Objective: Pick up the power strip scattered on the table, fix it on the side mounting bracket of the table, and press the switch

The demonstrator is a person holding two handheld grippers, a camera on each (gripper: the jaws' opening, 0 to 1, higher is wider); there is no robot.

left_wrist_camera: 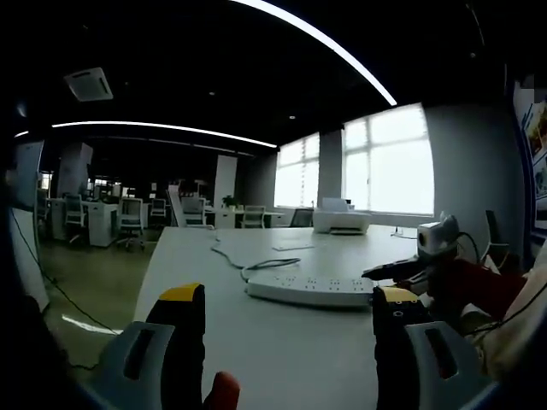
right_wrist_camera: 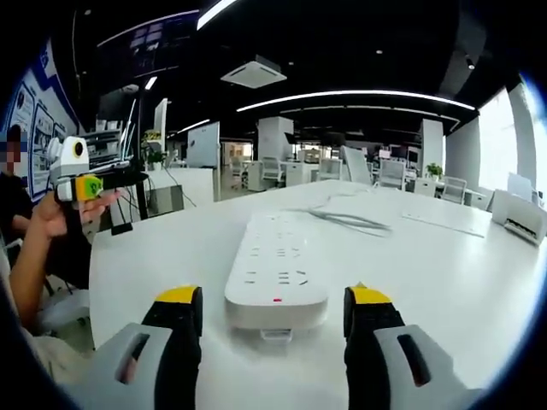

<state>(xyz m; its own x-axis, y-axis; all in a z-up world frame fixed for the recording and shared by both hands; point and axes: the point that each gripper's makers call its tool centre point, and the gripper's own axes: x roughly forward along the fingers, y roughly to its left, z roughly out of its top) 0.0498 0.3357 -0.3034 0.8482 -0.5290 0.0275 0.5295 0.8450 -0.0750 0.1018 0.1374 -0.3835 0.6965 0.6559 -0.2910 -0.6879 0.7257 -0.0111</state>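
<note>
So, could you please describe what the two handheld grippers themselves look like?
Each gripper, left gripper and right gripper, has two black jaws with yellow tips rising from light grey housings. In the left gripper view, the other gripper shows thin black fingers and trailing dark cables.

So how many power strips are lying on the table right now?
1. A long white plastic power strip lies flat on the white table, straight ahead between the open right gripper jaws, its grey cable trailing away behind. Others could lie outside these views.
</note>
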